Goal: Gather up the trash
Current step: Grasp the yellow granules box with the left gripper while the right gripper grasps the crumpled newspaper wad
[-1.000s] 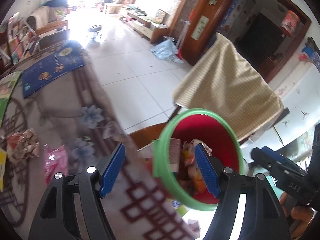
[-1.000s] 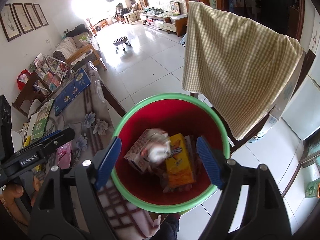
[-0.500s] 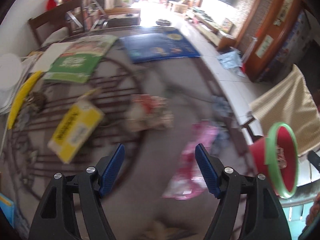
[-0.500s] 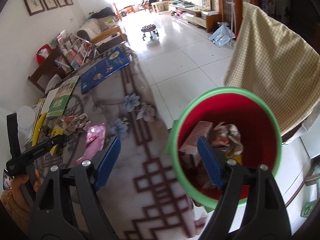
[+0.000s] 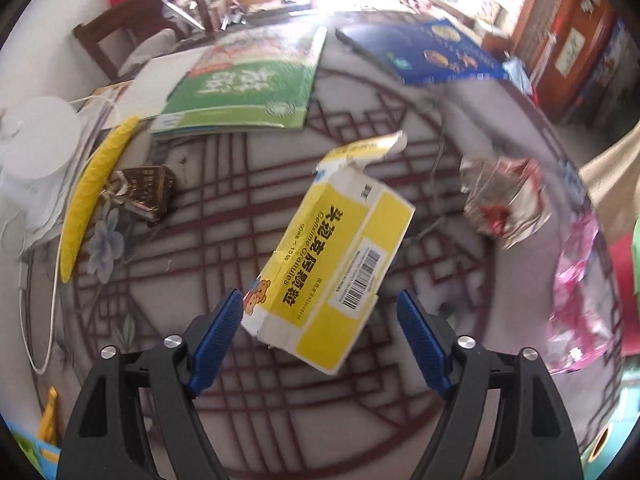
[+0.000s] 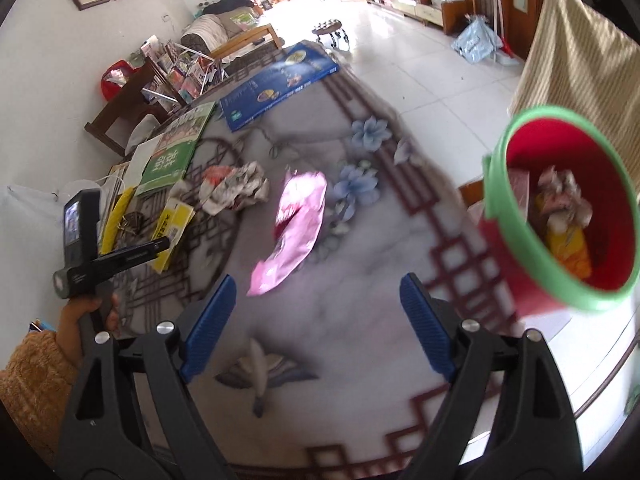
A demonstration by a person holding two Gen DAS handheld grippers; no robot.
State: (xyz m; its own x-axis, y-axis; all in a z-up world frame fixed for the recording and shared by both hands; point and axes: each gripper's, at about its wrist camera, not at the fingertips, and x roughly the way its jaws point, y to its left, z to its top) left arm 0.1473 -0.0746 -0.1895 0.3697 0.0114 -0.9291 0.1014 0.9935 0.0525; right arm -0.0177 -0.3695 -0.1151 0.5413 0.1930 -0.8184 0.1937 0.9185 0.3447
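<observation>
A torn-open yellow carton (image 5: 332, 264) lies flat on the patterned tablecloth (image 5: 200, 360). My left gripper (image 5: 320, 308) points down over the carton's near end, jaws opening, pads clear of it. A crumpled foil wrapper (image 5: 500, 200) and a pink wrapper (image 5: 580, 292) lie to its right. My right gripper (image 6: 318, 292) hangs over the cloth with its jaws opening and nothing between them; the pink wrapper (image 6: 296, 232) lies just beyond. The red bin with a green rim (image 6: 496, 208) stands off the table's right edge, with trash inside.
A green book (image 5: 248, 84), a blue book (image 5: 436, 52), a yellow strip (image 5: 92, 196), a bunch of keys (image 5: 144, 192) and a white object (image 5: 36, 152) lie farther back. A chair draped in checked cloth (image 6: 580, 48) stands behind the bin. A hand (image 6: 90, 308) holds the left gripper.
Both grippers swung left from above the bin to over the table. The left one tipped down over the yellow carton. Both jaws stand wider. A crumpled wrapper has landed in the bin.
</observation>
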